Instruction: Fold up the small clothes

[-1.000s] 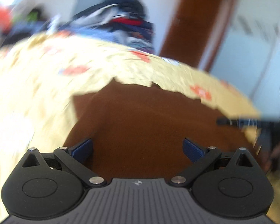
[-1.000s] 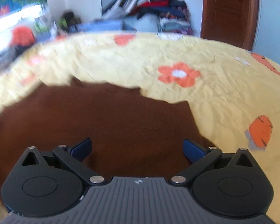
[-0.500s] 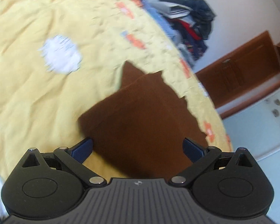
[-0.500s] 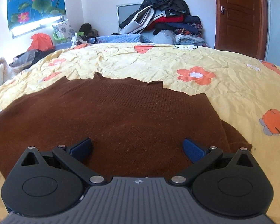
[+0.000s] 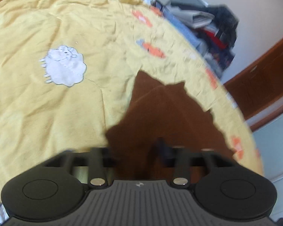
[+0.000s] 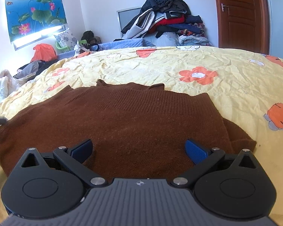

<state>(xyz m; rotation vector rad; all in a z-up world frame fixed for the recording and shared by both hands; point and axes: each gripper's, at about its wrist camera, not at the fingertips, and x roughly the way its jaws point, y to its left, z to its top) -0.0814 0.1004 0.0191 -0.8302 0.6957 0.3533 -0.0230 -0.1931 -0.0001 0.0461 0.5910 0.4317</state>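
So there's a brown knit sweater [image 6: 122,124] spread out flat on a bed with a yellow bedspread [image 6: 235,86] that's got orange flowers on it. The sweater's a rusty dark brown with a fine ribbed knit, the collar end pointing away toward the far side of the bed, and there's a fold of the same fabric poking out underneath along its right edge. The right gripper [image 6: 138,149] sits low over the near hem with its blue pads spread wide apart, nothing pinched, just brown knit showing between them. The left gripper [image 5: 141,150] is at the sweater's left edge and its jaws are closing, with sweater fabric between them; that view's blurry, so I can't tell if the pads are actually pressing yet. A sheep patch [image 5: 64,66] shows on the bedspread there.
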